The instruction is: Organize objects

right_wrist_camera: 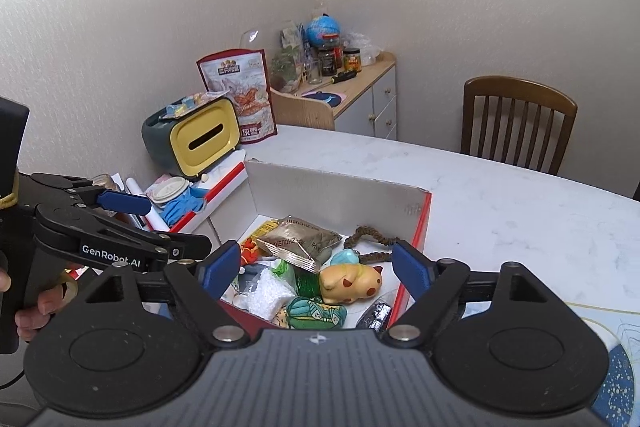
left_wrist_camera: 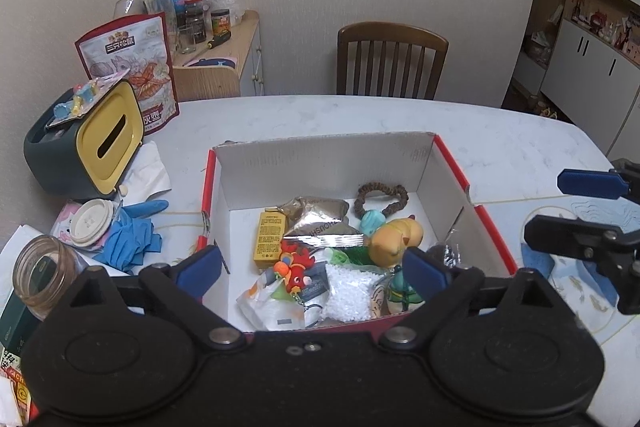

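A red-and-white cardboard box (left_wrist_camera: pixel 320 151) (right_wrist_camera: pixel 332 187) stands open on the white table. Inside lie a silver foil pouch (left_wrist_camera: pixel 320 223) (right_wrist_camera: pixel 296 239), a yellow carton (left_wrist_camera: pixel 270 239), a brown bead bracelet (left_wrist_camera: pixel 380 195), a yellow plush animal (left_wrist_camera: pixel 396 239) (right_wrist_camera: pixel 352 283), a red rooster keychain (left_wrist_camera: pixel 294 269) and a bag of white beads (left_wrist_camera: pixel 348 291). My left gripper (left_wrist_camera: pixel 312 267) (right_wrist_camera: pixel 168 223) hovers open over the box's near edge, holding nothing. Open and empty too, my right gripper (right_wrist_camera: pixel 316 267) (left_wrist_camera: pixel 560 211) hangs over the box's right near corner.
Left of the box are a yellow-and-green tissue box (left_wrist_camera: pixel 88 147), a snack bag (left_wrist_camera: pixel 128 67), blue gloves (left_wrist_camera: pixel 132 239), a white lid (left_wrist_camera: pixel 92 223) and a glass jar (left_wrist_camera: pixel 44 275). A wooden chair (left_wrist_camera: pixel 392 59) and a cluttered side cabinet (left_wrist_camera: pixel 224 59) stand behind the table.
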A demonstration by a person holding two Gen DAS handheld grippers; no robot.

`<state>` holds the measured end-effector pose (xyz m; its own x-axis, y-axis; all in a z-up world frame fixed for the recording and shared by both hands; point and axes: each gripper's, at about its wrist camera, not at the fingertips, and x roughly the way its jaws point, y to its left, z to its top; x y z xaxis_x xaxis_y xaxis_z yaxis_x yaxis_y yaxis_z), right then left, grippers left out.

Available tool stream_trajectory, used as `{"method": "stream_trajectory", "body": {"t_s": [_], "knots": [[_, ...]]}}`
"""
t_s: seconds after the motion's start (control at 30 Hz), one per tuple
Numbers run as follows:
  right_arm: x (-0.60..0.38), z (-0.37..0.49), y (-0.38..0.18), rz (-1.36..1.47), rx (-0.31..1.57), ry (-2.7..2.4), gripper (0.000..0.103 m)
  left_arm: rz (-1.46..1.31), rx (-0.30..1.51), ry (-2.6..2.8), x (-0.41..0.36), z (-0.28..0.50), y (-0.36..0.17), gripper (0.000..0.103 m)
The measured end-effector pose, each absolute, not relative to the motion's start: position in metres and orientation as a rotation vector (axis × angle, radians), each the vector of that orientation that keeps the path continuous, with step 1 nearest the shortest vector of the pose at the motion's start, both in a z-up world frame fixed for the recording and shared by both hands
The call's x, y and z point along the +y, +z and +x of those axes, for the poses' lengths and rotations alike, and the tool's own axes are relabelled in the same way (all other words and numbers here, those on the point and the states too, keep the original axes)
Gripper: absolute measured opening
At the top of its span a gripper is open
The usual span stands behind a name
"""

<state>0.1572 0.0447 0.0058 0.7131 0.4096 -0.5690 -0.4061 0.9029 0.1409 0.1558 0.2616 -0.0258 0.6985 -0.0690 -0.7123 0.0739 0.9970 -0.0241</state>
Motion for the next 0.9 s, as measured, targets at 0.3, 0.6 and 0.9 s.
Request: {"method": "stream_trajectory", "body": {"t_s": [0.3, 0.6, 0.9], "knots": [[0.038, 0.139, 0.010, 0.019, 0.609, 0.431, 0.091, 0.010, 0.752, -0.073, 0.258, 0.143, -0.015, 0.102], [0.030, 0.123, 0.012, 0.022, 0.585, 0.433, 0.103, 0.001, 0.756, -0.067, 0.256, 0.132, -0.013, 0.103], [0.025, 0.112, 0.009, 0.034, 0.585, 0.426, 0.103, 0.008, 0.756, -0.051, 0.249, 0.118, -0.012, 0.103]]}}
